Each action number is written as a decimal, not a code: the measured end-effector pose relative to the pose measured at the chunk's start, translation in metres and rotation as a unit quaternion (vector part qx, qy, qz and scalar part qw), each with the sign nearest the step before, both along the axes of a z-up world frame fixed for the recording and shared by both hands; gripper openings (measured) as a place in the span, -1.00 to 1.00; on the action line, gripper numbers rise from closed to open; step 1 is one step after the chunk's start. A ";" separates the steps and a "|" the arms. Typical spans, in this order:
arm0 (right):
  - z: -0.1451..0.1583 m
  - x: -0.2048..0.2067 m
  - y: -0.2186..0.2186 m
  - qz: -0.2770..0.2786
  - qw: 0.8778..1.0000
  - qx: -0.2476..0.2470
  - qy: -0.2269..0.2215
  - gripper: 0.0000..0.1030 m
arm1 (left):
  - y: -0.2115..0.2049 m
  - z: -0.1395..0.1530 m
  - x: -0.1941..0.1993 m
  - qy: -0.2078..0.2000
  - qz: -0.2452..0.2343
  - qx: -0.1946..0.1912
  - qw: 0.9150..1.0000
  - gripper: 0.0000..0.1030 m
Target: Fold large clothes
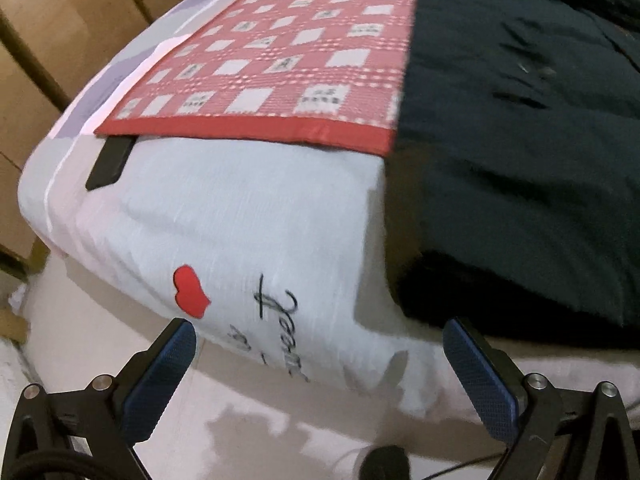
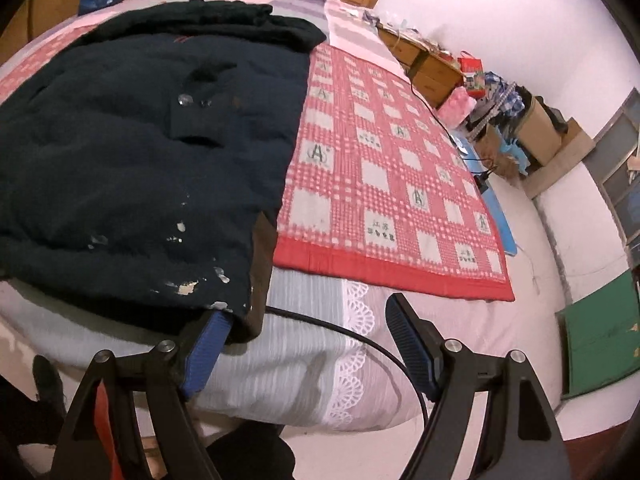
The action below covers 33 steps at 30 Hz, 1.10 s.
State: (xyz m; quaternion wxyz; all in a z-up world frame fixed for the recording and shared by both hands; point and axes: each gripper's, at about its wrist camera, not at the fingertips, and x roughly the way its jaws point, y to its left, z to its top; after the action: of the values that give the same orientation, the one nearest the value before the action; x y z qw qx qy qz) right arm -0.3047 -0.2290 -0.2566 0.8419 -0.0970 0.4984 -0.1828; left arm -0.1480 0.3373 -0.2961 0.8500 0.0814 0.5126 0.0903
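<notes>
A large dark padded jacket (image 2: 132, 152) lies spread on the bed, with pale paint-like flecks near its hem. It also shows in the left wrist view (image 1: 520, 152) on the right side. My left gripper (image 1: 320, 328) is open and empty at the bed's near edge, just left of the jacket's hem corner. My right gripper (image 2: 308, 312) is open at the jacket's right hem corner. Its left finger (image 2: 208, 356) touches or slips under the hem; its right finger (image 2: 412, 348) is clear of the cloth.
A red and white checked mat (image 2: 392, 168) covers the bed beside the jacket. A white sheet with a red heart (image 1: 190, 292) hangs over the bed edge. A black cable (image 2: 360, 332) crosses the sheet. Boxes and clutter (image 2: 516, 120) line the far wall.
</notes>
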 end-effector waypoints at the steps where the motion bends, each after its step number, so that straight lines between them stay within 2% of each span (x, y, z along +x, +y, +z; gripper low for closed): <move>1: 0.000 0.001 0.000 -0.002 1.000 0.001 0.001 0.56 | 0.001 -0.001 0.004 -0.003 0.000 -0.002 1.000 0.99; 6: 0.000 0.005 0.000 -0.006 1.000 0.002 0.003 0.56 | -0.005 -0.008 0.027 -0.008 -0.019 0.004 1.000 0.99; 9: 0.003 0.010 0.003 -0.007 1.000 -0.002 -0.004 0.56 | -0.007 0.000 0.038 -0.035 -0.014 -0.020 0.999 0.99; 11: 0.002 0.012 0.005 -0.004 1.000 -0.004 -0.008 0.56 | -0.013 -0.006 0.047 -0.030 -0.024 -0.011 0.999 0.99; 14: -0.006 0.018 0.005 -0.008 1.000 0.001 -0.001 0.55 | -0.015 -0.023 0.057 -0.013 -0.040 0.040 0.998 0.99; 16: -0.007 0.019 -0.005 -0.022 1.000 -0.002 -0.005 0.55 | 0.000 -0.023 0.057 -0.016 -0.026 0.040 0.999 1.00; 18: -0.005 0.017 -0.021 -0.039 0.999 0.021 -0.017 0.56 | 0.006 -0.021 0.054 -0.018 -0.030 0.030 0.999 1.00; 19: -0.004 0.016 -0.022 -0.035 0.999 0.022 -0.019 0.56 | 0.003 -0.021 0.053 -0.019 -0.036 0.040 0.998 1.00; 21: -0.002 0.016 -0.017 -0.023 0.999 0.006 -0.024 0.56 | -0.006 -0.020 0.053 -0.022 -0.044 0.049 0.998 0.88; 22: -0.002 0.016 -0.014 -0.021 0.999 0.004 -0.026 0.56 | -0.012 -0.019 0.055 -0.024 -0.054 0.038 0.998 0.78; 27: -0.014 0.026 0.002 0.002 1.000 0.004 -0.024 0.55 | -0.030 -0.030 0.067 -0.030 -0.086 0.034 0.995 0.64; 29: -0.017 0.031 -0.001 -0.002 1.000 0.005 -0.028 0.49 | -0.030 -0.031 0.069 -0.036 -0.090 0.031 0.995 0.58; 31: -0.016 0.033 -0.006 -0.001 0.999 -0.001 -0.032 0.23 | -0.028 -0.030 0.067 -0.045 -0.105 0.037 0.993 0.57; 33: -0.014 0.030 -0.015 -0.010 0.999 0.011 -0.038 0.22 | -0.021 -0.031 0.063 -0.045 -0.112 0.029 0.992 0.57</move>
State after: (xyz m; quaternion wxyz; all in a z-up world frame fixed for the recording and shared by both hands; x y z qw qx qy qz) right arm -0.2743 -0.2440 -0.2704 0.8592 -0.0757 0.4692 -0.1894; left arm -0.0848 0.3162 -0.3270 0.8744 0.1584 0.4584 0.0127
